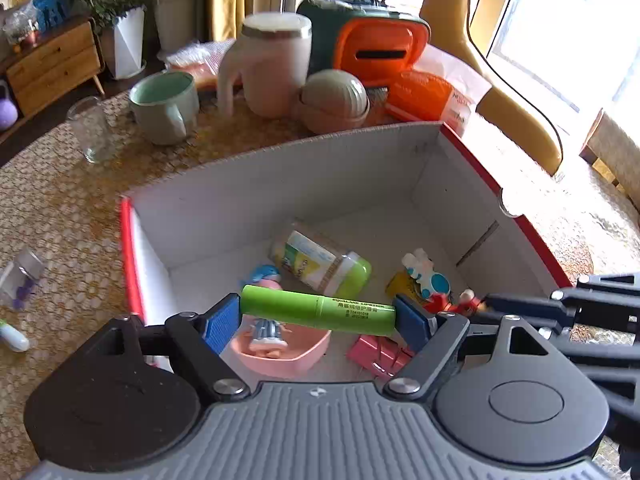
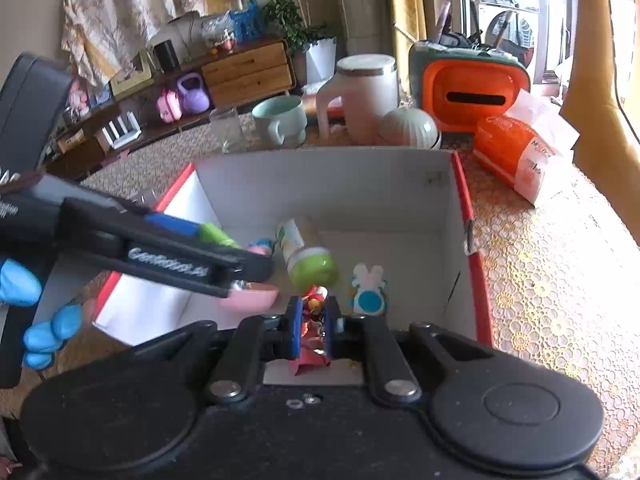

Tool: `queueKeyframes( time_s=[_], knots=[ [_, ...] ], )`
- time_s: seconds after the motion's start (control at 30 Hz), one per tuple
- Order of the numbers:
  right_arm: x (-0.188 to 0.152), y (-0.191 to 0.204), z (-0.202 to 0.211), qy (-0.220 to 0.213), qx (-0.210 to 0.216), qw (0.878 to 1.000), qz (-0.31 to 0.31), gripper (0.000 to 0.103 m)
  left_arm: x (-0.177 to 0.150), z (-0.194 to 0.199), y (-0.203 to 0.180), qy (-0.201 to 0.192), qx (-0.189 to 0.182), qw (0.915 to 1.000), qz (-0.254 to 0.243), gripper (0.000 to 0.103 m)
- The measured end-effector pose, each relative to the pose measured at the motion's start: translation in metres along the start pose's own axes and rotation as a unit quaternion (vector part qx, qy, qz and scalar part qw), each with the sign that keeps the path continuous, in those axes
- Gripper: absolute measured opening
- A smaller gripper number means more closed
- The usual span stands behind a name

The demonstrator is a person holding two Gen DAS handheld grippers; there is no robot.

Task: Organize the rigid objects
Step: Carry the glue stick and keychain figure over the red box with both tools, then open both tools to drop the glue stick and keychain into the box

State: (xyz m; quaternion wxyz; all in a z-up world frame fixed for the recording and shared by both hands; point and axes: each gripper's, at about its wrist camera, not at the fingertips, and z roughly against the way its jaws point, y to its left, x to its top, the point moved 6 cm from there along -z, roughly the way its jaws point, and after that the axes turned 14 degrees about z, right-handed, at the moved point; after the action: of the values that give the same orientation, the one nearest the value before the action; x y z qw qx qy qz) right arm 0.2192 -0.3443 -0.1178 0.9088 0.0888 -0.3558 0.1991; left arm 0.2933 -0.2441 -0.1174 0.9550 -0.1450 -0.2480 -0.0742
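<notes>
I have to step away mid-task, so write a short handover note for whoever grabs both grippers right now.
Left gripper: shut on the green lipstick tube, held crosswise above the open box.
Right gripper: shut on a small red figure, also over the box.
Already in the box: green-capped bottle, pink bowl, rabbit toy, pink clip.
Left: release both items into the box. A small white tube lies on the table, outside the box.
</notes>
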Motion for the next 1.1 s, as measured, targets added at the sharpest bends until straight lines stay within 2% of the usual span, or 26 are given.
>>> queueKeyframes(
  time_s=[0.23,0.6,0.67,0.83,0.93,1.1],
  knots=[
    [-0.009,0.002,-0.008,0.021,0.003,1.000,0.006,0.010,-0.007,-0.020,-0.008,0.033,-0.006,0.9994,-0.008,0.082],
    [-0.010,0.000,-0.010,0.030,-0.002,1.000,-0.007,0.022,-0.014,-0.041,-0.008,0.068,0.009,0.9976,-0.005,0.082],
    [-0.010,-0.001,-0.008,0.028,-0.004,1.000,-0.011,0.029,-0.015,-0.042,-0.008,0.072,0.008,0.9974,-0.003,0.082],
    [-0.010,-0.002,-0.004,0.025,-0.007,0.999,-0.019,0.036,-0.017,-0.035,-0.010,0.060,-0.009,0.9981,-0.001,0.082],
    [-0.010,0.000,-0.001,0.023,-0.008,0.999,-0.023,0.038,-0.019,-0.031,-0.009,0.062,-0.018,0.9979,0.010,0.082],
    [-0.008,0.007,0.008,0.016,-0.010,1.000,-0.023,0.042,-0.017,-0.012,-0.005,0.042,-0.027,0.9986,0.014,0.082]
  ],
)
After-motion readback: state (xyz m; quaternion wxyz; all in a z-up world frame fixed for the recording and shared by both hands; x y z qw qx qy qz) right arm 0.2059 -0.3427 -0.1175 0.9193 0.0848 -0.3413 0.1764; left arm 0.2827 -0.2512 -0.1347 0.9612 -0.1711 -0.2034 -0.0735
